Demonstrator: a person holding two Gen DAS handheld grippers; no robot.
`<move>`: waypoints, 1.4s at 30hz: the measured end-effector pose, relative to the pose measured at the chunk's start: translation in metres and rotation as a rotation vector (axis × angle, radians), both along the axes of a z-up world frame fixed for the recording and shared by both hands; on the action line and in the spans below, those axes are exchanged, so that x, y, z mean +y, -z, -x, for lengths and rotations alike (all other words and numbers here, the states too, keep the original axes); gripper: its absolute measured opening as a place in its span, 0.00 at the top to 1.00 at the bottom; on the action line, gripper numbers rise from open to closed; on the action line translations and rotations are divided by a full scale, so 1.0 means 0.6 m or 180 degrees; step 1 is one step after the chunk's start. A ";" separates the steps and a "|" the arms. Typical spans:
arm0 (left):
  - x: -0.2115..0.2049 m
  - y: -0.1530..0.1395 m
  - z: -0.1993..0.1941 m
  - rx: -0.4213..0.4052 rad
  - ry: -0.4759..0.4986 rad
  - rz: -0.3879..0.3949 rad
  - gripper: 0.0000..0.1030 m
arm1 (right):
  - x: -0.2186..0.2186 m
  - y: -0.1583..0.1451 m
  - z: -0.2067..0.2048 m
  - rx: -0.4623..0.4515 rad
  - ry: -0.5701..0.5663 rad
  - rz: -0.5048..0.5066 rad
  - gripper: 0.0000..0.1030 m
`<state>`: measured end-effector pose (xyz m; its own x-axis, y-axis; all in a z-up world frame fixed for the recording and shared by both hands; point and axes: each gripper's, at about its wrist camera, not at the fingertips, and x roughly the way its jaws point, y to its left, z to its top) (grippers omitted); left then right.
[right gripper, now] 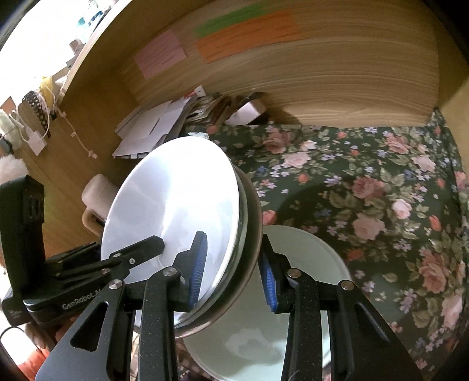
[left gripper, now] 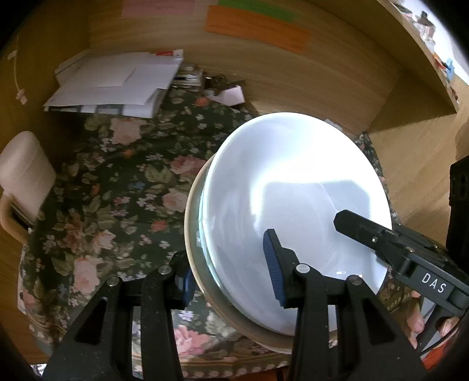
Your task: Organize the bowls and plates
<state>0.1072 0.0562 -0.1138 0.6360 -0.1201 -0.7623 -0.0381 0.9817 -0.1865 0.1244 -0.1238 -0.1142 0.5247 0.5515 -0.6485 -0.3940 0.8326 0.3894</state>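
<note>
Nearest, left gripper (left gripper: 230, 275) clamped across the rim of a tilted dish stack (left gripper: 205, 252): one blue pad on the white plate (left gripper: 287, 187) face, the other behind the tan-rimmed dish (left gripper: 190, 222). Right gripper (right gripper: 233, 274) pinched over the same stack from the opposite edge, likewise one pad in front and one behind. Stack held aloft on a steep slant above the floral tablecloth (left gripper: 117, 175), with a pale bowl (right gripper: 307, 258) sitting on the cloth directly beneath and partly hidden by it.

Likely trouble: smooth glazed layers sliding against each other at this slant, since only the outer faces are gripped. Uneven pull between the two grippers could twist the stack loose. Lowering without levelling could knock its bottom edge against the bowl's rim.

Count: two grippers; apparently three layers in the stack (white plate, a thin clear one, tan dish), though hard to confirm; one bowl below.

Farther back: one cream handled container (left gripper: 23, 170), one heap of envelopes (left gripper: 117, 85), three coloured paper notes (left gripper: 255, 26) on the wood panel.
</note>
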 end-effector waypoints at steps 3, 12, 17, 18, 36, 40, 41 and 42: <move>-0.020 0.001 0.000 0.0007 0.0055 -0.0014 0.60 | -0.018 0.003 0.005 0.0018 0.0043 -0.0001 0.69; -0.056 0.020 -0.004 0.0105 0.0161 -0.0010 0.60 | -0.058 0.027 0.014 0.0131 0.0122 0.0014 0.69; -0.068 0.038 -0.007 0.0205 0.0199 -0.0022 0.60 | -0.068 0.049 0.012 0.0254 0.0138 0.0016 0.69; -0.070 0.041 -0.007 0.0222 0.0204 -0.0031 0.60 | -0.070 0.051 0.012 0.0271 0.0141 0.0009 0.69; -0.077 0.078 -0.018 0.0416 0.0210 -0.0031 0.60 | -0.074 0.081 0.003 0.0380 0.0080 0.0007 0.68; -0.076 0.077 -0.016 0.0378 0.0199 -0.0042 0.60 | -0.077 0.081 0.001 0.0422 0.0066 -0.0046 0.67; -0.075 0.074 -0.013 0.0340 0.0175 -0.0069 0.60 | -0.077 0.080 0.001 0.0410 0.0073 -0.0045 0.67; -0.074 0.070 -0.011 0.0298 0.0156 -0.0102 0.60 | -0.080 0.073 0.004 0.0352 0.0098 -0.0035 0.67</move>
